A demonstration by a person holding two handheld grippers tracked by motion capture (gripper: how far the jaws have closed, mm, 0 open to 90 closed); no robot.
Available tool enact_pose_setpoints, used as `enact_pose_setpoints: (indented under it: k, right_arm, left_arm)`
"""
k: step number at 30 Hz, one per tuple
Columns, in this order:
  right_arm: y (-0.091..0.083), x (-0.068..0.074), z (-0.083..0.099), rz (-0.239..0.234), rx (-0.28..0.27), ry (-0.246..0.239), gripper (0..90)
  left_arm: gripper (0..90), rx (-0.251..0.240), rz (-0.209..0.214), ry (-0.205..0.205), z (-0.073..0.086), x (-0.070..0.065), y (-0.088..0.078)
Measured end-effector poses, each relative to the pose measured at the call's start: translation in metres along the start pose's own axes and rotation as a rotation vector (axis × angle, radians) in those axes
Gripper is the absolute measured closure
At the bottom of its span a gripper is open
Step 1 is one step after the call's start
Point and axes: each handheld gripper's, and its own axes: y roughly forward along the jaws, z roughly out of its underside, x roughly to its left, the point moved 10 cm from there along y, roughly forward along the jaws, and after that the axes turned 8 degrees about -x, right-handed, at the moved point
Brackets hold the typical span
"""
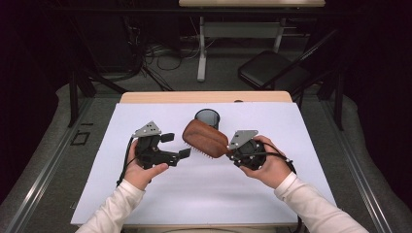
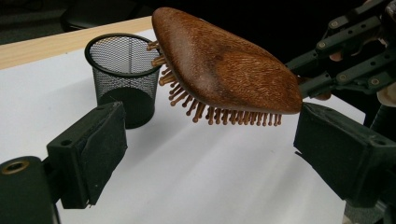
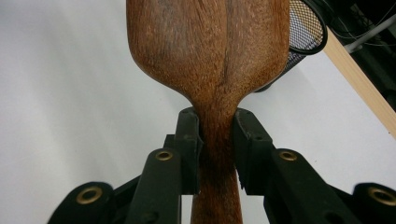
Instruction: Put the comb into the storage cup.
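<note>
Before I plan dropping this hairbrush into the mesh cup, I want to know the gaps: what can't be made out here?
- Hairbrush handle end: right gripper view, cut off by the bottom edge between the right gripper jaws.
- Hairbrush bristles: high view, mostly hidden under the wooden back.
- Mesh cup base: high view, hidden behind the brush head.
- Cup's inside bottom: left gripper view, too dark.
- Left gripper: open, holding nothing.

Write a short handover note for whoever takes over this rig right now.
Right tongs: shut on the wooden hairbrush at its handle neck, holding it above the white mat, bristles down.
Left tongs: open, nothing between them, beside the brush head.
Mesh cup: upright on the mat behind the brush, looks empty.
Done: brush picked up.
Left: probably putting the brush into the cup.
</note>
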Motion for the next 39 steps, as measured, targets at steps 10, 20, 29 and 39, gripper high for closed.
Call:
enact_pose_setpoints:
  k: [10,20,29,39]
  right_arm:
    - [0.007,-0.001,-0.002,0.035,-0.046,0.031,73.4]
    - [0.014,0.001,-0.001,0.052,-0.094,0.06,73.4]
    - [0.02,0.003,-0.004,0.07,-0.13,0.06,73.4]
    - [0.021,0.001,-0.007,0.092,-0.157,0.061,73.4]
  left_arm:
    - [11.4,-0.034,-0.008,-0.05,-0.011,0.004,0.007]
    - [12.0,-0.054,-0.029,-0.095,-0.019,0.012,0.012]
    - [12.9,-0.067,-0.043,-0.144,-0.023,0.02,0.017]
    - [14.6,-0.098,-0.041,-0.223,-0.028,0.025,0.02]
